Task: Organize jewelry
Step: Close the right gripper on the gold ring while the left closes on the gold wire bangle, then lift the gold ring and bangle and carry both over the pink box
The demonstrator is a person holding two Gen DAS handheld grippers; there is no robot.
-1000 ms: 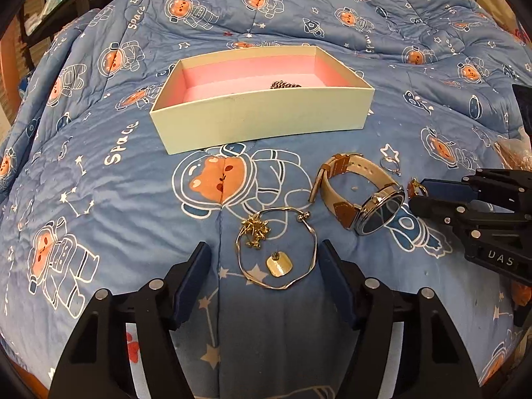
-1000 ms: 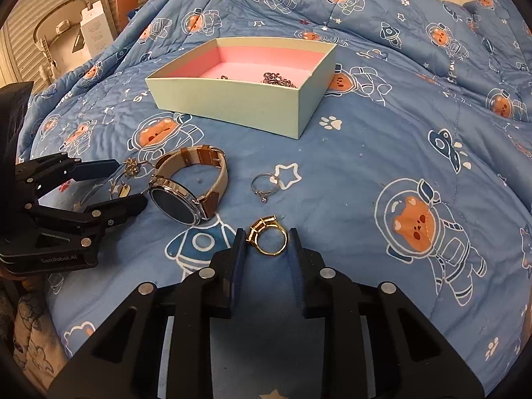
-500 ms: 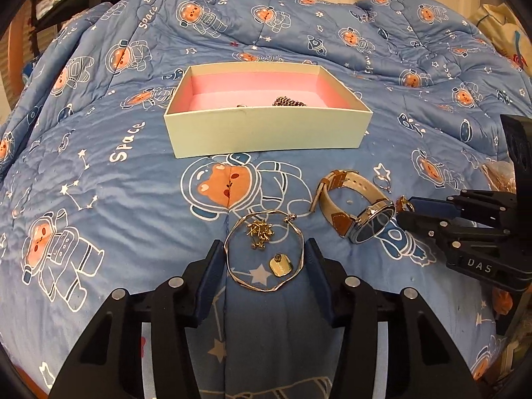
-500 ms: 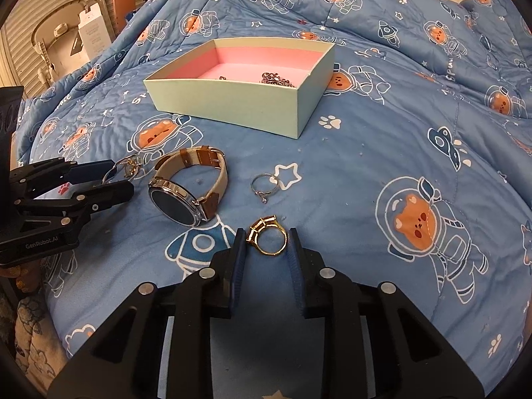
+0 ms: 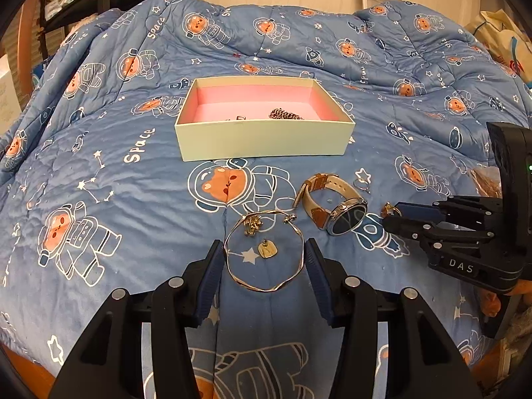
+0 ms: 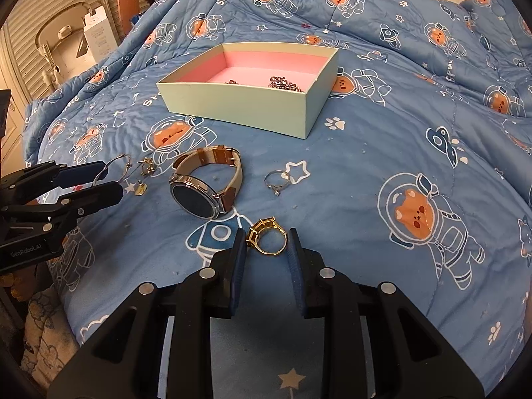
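Note:
A pale green box with a pink lining sits on the blue quilt and holds a dark chain. My left gripper is shut on a gold wire bangle, its pads touching both sides, and holds it off the quilt. Two small gold earrings lie below the bangle. My right gripper is shut on a gold ring. A tan-strap watch and a thin silver ring lie between them.
The quilt rises into folds behind the box. A dark shelf unit stands at the back left. A white carton stands left of the bed. A cloth bag is at the far right.
My left gripper has closed in on the bangle until both pads touch it, and lifted it clear of the earrings. My right gripper has stayed around the gold ring.

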